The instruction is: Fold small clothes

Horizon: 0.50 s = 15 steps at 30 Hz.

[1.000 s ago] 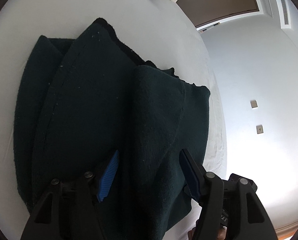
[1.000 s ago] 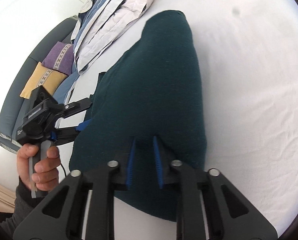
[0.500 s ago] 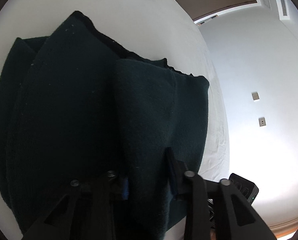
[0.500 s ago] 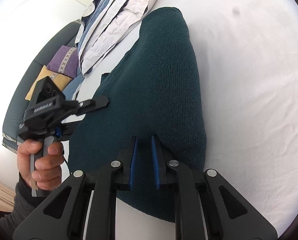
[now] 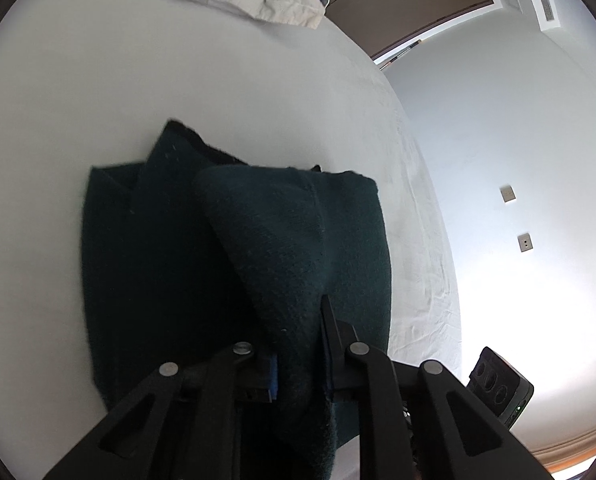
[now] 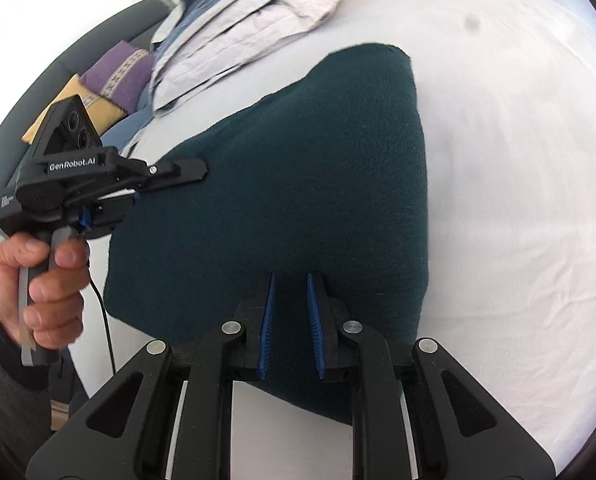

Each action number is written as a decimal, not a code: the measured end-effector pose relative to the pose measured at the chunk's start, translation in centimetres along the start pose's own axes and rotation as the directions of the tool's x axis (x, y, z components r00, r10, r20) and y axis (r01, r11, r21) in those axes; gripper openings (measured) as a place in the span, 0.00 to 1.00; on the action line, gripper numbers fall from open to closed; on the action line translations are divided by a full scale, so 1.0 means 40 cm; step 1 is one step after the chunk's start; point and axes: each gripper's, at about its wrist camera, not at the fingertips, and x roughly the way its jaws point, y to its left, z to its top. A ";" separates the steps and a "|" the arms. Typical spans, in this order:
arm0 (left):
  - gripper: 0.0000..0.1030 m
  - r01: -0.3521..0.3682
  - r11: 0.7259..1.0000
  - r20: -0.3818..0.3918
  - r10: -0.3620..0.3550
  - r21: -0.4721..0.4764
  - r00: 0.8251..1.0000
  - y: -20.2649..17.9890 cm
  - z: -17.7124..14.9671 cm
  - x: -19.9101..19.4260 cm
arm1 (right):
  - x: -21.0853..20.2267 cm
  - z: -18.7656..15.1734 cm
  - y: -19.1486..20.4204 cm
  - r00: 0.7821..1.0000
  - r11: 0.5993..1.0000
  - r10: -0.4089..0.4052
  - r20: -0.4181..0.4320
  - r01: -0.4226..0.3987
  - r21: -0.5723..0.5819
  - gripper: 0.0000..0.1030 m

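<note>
White bedding (image 6: 517, 200) is filling both views, with a dark green knit garment (image 6: 298, 184) lying across the middle. At the lower centre, the left gripper (image 5: 298, 360) is pinching a raised fold of it, its jaws having just been closing. The right gripper (image 6: 292, 320), lower centre, is standing narrowly parted with the garment's near edge between its blue pads (image 6: 266, 320), seemingly gripping it, having just been opening slightly.
</note>
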 end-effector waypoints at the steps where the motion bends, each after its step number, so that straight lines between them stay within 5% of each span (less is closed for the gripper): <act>1: 0.16 -0.024 0.999 0.011 0.023 0.023 1.000 -0.006 0.005 -0.020 | 0.012 0.006 0.016 1.000 1.000 0.003 -0.014 -0.003 -0.008 0.15; 7: 0.19 -0.217 0.969 0.033 0.215 0.115 0.976 0.032 0.023 -0.049 | 0.124 0.014 0.119 0.994 0.998 -0.008 -0.110 0.002 -0.057 0.15; 9: 0.21 -0.258 0.964 -0.004 0.258 0.064 0.966 0.101 0.015 -0.004 | 0.159 0.004 0.127 0.989 0.999 -0.015 -0.145 0.009 -0.045 0.15; 15: 0.30 -0.127 0.989 0.006 0.128 -0.075 0.992 0.229 -0.035 0.015 | 0.167 0.008 0.126 0.986 0.999 0.005 -0.165 -0.014 -0.051 0.15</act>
